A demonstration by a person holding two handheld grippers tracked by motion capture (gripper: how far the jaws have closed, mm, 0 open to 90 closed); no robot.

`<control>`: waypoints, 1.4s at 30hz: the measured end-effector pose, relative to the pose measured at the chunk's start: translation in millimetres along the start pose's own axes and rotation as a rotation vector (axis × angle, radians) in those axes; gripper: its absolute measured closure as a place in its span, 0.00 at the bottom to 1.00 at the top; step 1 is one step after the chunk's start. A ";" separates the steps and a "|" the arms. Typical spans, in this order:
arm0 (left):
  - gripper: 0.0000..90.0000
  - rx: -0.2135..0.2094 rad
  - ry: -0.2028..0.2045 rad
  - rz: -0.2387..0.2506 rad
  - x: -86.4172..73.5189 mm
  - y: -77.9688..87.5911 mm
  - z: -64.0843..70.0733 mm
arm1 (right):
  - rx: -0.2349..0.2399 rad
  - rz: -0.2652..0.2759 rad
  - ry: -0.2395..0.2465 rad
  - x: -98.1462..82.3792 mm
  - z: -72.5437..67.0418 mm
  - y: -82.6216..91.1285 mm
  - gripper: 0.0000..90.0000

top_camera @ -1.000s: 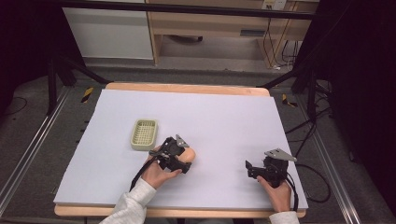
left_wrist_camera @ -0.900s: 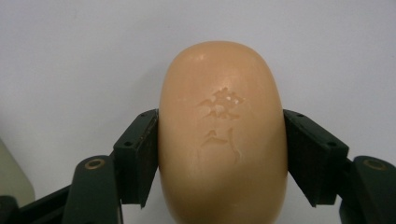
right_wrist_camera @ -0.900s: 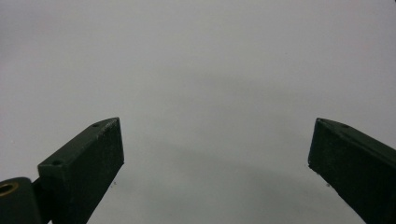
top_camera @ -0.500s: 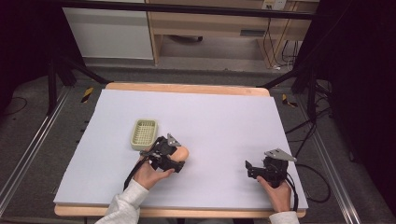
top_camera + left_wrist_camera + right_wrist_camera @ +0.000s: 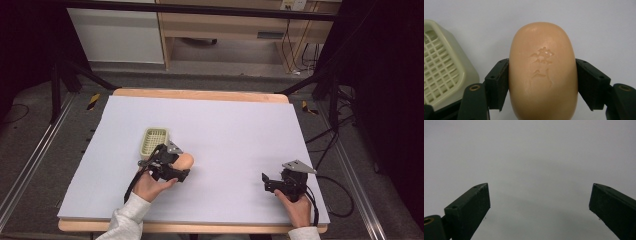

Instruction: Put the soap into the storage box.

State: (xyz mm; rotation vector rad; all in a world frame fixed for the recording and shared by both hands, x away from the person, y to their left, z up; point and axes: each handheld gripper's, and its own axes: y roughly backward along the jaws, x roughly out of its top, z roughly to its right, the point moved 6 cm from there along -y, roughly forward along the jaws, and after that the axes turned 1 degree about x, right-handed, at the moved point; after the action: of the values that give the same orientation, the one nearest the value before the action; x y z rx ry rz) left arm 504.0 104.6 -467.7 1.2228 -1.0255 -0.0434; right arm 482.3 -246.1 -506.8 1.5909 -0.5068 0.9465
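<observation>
While clamped left: left gripper [image 5: 542, 82] jaws tight on peach soap bar [image 5: 543, 72]
Soap position: just right of pale green slatted dish [image 5: 154, 141], above white table [image 5: 240, 125]
Right: right gripper [image 5: 539, 205] jaws wide apart, holding nothing

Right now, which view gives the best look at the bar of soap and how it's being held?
The left gripper view: the soap sits large and sharp, clamped on both sides by the left gripper, its embossed mark readable, the cream soap dish beside it. In the high view the soap is a small orange blob. The right gripper view looks at bare table.
</observation>
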 end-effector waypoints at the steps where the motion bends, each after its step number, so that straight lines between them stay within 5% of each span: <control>1: 0.35 0.003 0.002 0.005 -0.1 1.7 -2.2 | 0.000 -0.001 0.001 -0.2 0.2 0.0 0.04; 42: 0.35 0.093 0.126 0.087 1.6 32.6 -50.0 | 0.006 0.000 -0.005 0.3 -0.4 -0.2 0.04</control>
State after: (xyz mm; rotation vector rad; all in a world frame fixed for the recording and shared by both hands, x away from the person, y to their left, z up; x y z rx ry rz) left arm 522.6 154.1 -439.9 1.2480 -0.9783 0.1488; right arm 482.5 -245.7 -506.7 1.5992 -0.5079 0.9448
